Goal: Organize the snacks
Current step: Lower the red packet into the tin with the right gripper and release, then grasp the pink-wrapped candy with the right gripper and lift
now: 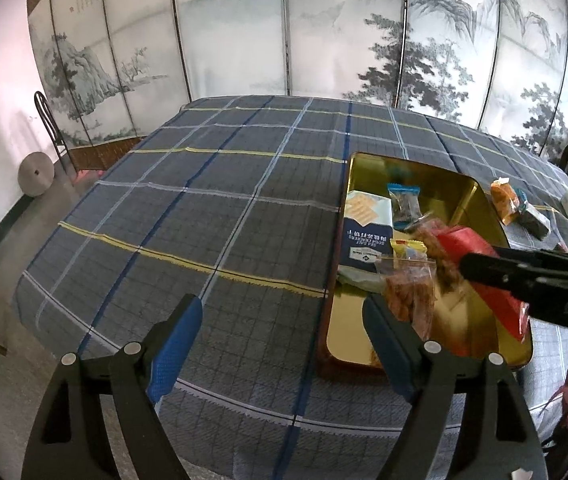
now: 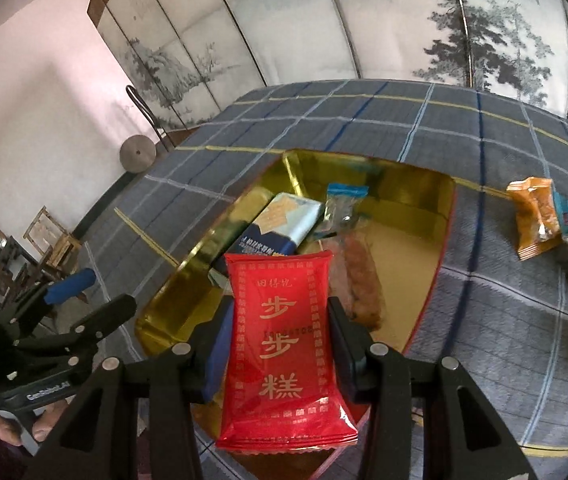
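The right gripper (image 2: 279,334) pinches a red snack packet (image 2: 284,344) between its fingers, held over the near end of the gold tin (image 2: 440,216). This looks like the placing step: lower and let go onto the bare floor just ahead, short of the cracker box (image 2: 284,220). The left gripper (image 1: 284,344), spread and holding nothing, waits beside the tin. Farther right, an orange packet (image 2: 534,216) lies on the counter (image 2: 484,320).
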Demonstrator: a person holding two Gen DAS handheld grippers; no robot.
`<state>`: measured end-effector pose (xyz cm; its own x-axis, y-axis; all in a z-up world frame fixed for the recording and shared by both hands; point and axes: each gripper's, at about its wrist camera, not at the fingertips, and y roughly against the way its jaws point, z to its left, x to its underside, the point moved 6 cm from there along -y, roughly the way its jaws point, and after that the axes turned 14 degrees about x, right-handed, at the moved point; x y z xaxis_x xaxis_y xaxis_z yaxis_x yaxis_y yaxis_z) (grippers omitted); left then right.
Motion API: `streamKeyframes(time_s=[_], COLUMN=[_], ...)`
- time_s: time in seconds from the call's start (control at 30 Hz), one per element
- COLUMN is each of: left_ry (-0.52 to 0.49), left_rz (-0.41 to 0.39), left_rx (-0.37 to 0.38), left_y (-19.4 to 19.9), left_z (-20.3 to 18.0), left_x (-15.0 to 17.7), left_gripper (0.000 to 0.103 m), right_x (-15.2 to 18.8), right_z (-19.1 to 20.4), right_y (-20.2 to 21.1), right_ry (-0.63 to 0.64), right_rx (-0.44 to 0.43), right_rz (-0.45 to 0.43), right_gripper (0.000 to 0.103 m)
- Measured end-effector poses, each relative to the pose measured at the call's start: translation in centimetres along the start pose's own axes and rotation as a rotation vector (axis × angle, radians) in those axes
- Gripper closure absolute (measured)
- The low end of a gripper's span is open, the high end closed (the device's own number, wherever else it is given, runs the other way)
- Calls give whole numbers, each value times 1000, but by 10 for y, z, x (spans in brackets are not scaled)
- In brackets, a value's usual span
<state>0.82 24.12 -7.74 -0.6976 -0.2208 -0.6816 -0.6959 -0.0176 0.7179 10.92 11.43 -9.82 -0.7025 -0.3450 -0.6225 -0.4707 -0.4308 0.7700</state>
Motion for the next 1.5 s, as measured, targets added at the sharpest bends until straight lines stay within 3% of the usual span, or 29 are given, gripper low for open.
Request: streamKeyframes(time_s=[0.4,0.73,0.83,0.97,1.07,1.17,1.37,1.5], left_ry=[-2,-10,-24,-37,-38,-45,-98,-129], left_rz=[10,17,17,22,33,42,43,55], left_rx=[4,14,16,21,31,37,29,37], left_y=[-5,-5,-4,-3,-5,-5,-3,-6], left_z=[-1,-8,-12,-18,-23,-30,-46,-61], left_x=[2,2,1,0,-1,-1,-6,-14], left_gripper=[24,24,24,24,24,24,23,23], right_x=[4,4,14,35,44,44,40,39], right_z=[5,-9,-33,-91,-140,-183,-229,-241], right_y=[-13,15,38,69,77,75,52,36], right_ry=[18,-31,-61,-84,-57,-68,-28,-46], right_rx=[2,-18,45,213,389,467,530,502], right_rz=[24,-52,-115,-162,-142,-98,-9,9], right_gripper=[56,56,56,50,48,48,48,48])
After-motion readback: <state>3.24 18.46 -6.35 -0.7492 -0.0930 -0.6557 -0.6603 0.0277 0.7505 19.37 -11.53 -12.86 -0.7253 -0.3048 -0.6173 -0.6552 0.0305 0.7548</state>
